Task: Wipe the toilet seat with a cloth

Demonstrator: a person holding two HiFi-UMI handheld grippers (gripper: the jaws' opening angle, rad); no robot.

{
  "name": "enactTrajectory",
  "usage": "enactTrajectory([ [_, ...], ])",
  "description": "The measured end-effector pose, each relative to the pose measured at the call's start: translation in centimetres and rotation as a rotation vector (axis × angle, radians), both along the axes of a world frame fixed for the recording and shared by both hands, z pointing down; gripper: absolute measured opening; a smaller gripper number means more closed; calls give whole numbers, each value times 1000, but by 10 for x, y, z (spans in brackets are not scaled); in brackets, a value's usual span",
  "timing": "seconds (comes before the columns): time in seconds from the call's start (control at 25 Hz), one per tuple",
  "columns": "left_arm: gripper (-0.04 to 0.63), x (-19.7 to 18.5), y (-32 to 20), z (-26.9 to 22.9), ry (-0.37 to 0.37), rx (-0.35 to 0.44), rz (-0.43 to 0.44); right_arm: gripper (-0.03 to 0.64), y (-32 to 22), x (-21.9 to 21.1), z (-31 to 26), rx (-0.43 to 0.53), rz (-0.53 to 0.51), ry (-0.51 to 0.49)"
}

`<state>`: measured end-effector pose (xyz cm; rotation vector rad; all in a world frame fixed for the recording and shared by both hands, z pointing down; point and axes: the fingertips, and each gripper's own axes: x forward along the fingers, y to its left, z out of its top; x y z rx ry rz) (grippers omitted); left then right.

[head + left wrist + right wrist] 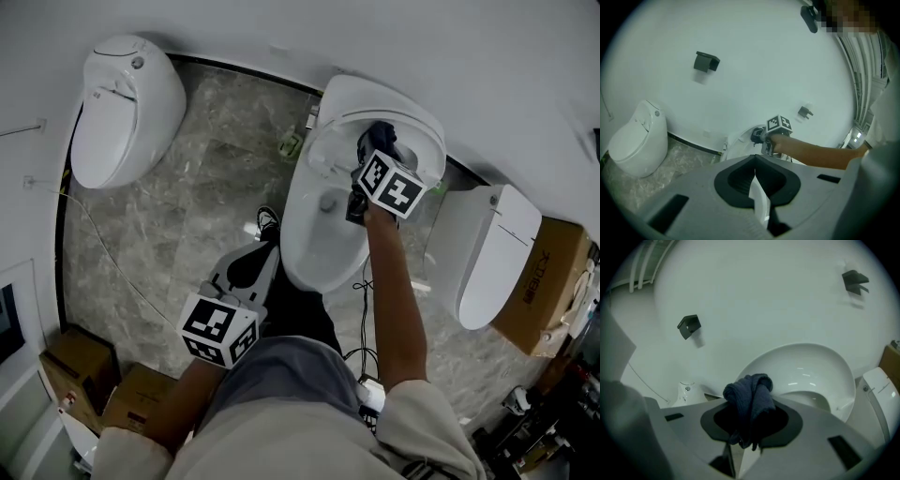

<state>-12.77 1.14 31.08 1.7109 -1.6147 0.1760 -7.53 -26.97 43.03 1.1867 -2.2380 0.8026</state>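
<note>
Dark-blue cloth (751, 397), clamped in the right gripper (750, 430), hangs over the middle toilet (319, 239), perhaps touching it. The left gripper (755, 174) is closed and empty. A second toilet (122, 108) and a third toilet (492, 253) flank the middle one.

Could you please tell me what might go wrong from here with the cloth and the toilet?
1. The cloth is a bunched wad in the right gripper, loose ends hanging; it might wipe only a narrow strip or work loose under pressure.
2. The gripper sits close to the raised lid and could knock it.
3. Cables lie on the floor beside the toilet, near the person's legs: a possible snag.
</note>
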Motion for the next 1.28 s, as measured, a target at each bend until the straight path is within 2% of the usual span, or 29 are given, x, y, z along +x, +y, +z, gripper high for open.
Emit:
enactTrajectory([
  [0.32, 9, -9, -4, 11, 4, -21, 5, 103, 11, -13, 23, -11, -35, 21],
  [0.56, 9, -16, -6, 9, 7, -26, 7, 104, 19, -17, 36, -25, 12, -7],
  [0.76, 9, -18, -7, 12, 26, -26, 9, 104, 28, -22, 55, -35, 9, 25],
  [0.96, 9, -15, -9, 19, 32, -46, 13, 104, 41, -25, 80, -86, 19, 25],
  [1.28, 9, -15, -8, 34, 47, -83, 24, 104, 53, -33, 111, -101, -48, 77],
])
